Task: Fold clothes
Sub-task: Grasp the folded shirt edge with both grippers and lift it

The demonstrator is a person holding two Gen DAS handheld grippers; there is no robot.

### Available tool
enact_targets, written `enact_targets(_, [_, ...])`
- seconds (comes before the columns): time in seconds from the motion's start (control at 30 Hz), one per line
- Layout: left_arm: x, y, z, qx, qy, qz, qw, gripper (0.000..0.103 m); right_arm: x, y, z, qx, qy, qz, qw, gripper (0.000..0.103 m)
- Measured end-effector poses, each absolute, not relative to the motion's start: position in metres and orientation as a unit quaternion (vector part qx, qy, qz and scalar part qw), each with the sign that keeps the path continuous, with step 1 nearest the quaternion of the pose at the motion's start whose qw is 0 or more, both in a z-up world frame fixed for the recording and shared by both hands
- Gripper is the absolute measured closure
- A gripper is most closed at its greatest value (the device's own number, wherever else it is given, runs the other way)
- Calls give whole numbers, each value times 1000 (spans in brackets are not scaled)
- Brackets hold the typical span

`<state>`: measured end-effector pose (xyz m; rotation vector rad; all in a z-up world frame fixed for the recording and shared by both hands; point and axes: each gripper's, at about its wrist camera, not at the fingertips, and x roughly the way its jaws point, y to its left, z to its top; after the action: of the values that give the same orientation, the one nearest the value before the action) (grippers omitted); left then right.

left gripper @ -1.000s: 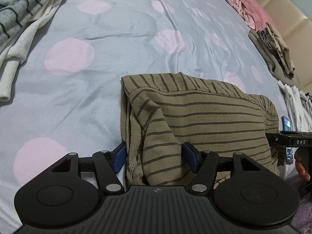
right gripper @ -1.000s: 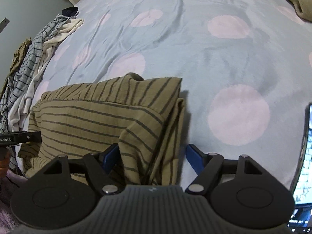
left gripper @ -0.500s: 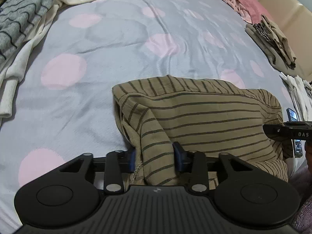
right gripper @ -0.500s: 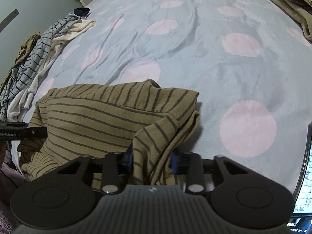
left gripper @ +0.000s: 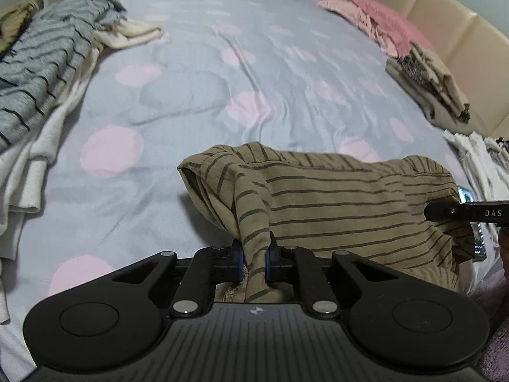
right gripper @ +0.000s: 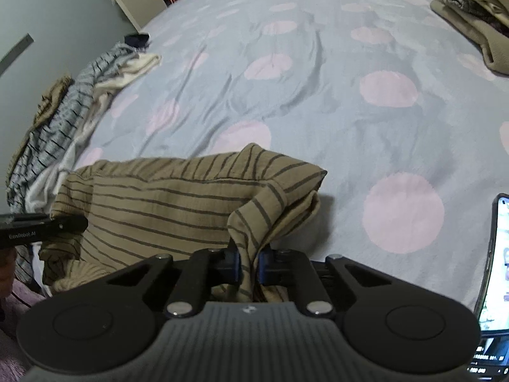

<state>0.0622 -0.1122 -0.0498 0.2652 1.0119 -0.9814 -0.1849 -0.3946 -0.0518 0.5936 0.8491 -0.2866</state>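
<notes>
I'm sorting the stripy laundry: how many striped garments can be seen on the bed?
2. The tan striped shirt lies nearest, pinched at both near corners. The grey striped top lies in the pile along the bed's left edge. More may be hidden in the piles.

Left gripper closing — fingers pinch striped shirt.

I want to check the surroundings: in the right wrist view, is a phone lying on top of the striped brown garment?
No, the phone stands at the right edge, apart from the striped brown garment.
</notes>
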Motion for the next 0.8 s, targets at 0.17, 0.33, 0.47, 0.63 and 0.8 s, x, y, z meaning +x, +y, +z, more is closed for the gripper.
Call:
enact_targets(0.17, [53,-108,-27,111,433,-465,764,95,-197,-391,-32,291,376,-130,870,93])
enact_targets(0.33, [43,-111,-3,97,408,-483,768,95,-212,-394,-8,304,342,-132,879,93])
enact_targets(0.47, [32,-129,17,87,386,-506,767,95,-229,-405,15,306,322,-143,885,93])
enact_targets(0.63, [12,-169,35,73,375,-546,746,95,-263,-436,43,311,302,-174,884,93])
enact_targets(0.8, [-17,-225,49,69,362,-594,715,95,-307,-473,76,297,286,-222,884,93])
